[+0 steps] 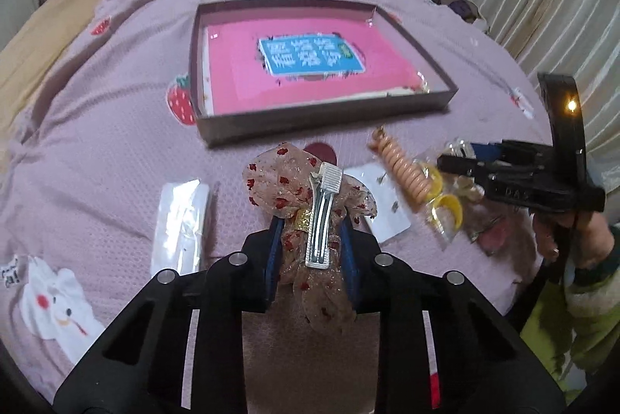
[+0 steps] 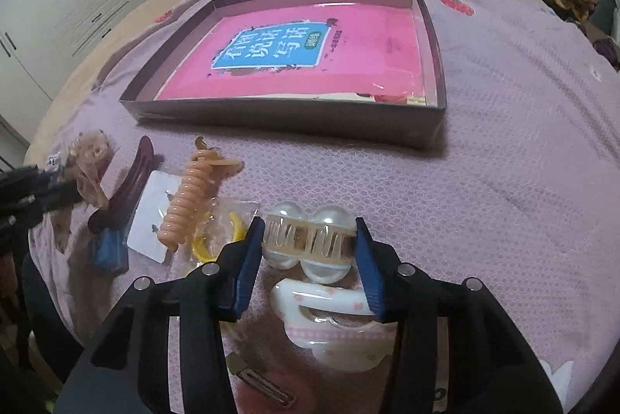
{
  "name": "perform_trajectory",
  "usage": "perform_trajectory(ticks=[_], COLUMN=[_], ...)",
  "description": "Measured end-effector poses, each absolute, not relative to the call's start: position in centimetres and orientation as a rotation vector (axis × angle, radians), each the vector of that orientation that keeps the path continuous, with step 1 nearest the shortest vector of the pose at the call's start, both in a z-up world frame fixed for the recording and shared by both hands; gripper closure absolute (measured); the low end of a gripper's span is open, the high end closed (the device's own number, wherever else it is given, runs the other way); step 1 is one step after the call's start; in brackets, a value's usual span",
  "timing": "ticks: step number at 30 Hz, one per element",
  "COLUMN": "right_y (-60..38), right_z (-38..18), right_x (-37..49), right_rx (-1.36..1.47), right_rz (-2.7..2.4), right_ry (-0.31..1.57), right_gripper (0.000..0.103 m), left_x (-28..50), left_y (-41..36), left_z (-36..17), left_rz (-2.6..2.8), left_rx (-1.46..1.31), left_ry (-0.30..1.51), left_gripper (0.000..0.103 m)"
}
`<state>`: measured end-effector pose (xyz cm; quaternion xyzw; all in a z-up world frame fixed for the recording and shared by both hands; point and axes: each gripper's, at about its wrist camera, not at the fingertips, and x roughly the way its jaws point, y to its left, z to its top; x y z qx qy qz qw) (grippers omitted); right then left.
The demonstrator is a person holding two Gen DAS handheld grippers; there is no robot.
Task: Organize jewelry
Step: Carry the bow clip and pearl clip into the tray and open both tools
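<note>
one pink book (image 2: 310,57) in shallow box (image 2: 434,46)

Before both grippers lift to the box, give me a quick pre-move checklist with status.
1. Left gripper shut on bow clip: ok, pads press the fabric on both sides.
2. Right gripper on pearl claw clip: ok, pads touch both ends.
3. White clip clear of the right grip: cannot tell, it lies just below the pads.
4. Box open, room on the pink book: ok.
5. Coil tie clear of both grippers: ok.
</note>
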<state>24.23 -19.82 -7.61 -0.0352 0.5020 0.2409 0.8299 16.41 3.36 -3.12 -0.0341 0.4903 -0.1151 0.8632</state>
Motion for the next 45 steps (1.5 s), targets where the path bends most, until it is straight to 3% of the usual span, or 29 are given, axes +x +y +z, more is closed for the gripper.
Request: perform_trajectory(ticks=[26, 39, 45], right_y=[-23.3, -17.9, -16.9], right_z=[3.7, 0.5, -3.1], right_x=[27.3, 35.3, 36.6], right_rx=[0.019, -0.016, -0.026], right_rz=[0.525, 0.512, 0.494], right_ry=[0.830, 0.917, 0.992], right_gripper=[0.059, 0.058, 0.058], left_x=[24.3, 31.9, 32.8], left_y=[2.6, 3.4, 4.0], left_z=[2.8, -2.8, -4.8], left_rz=[-0.221, -0.164, -0.155], left_rx=[-0.078, -0.119, -0.129], left_ry=[0.924, 1.017, 1.051], left_gripper=[0.084, 0.084, 0.072])
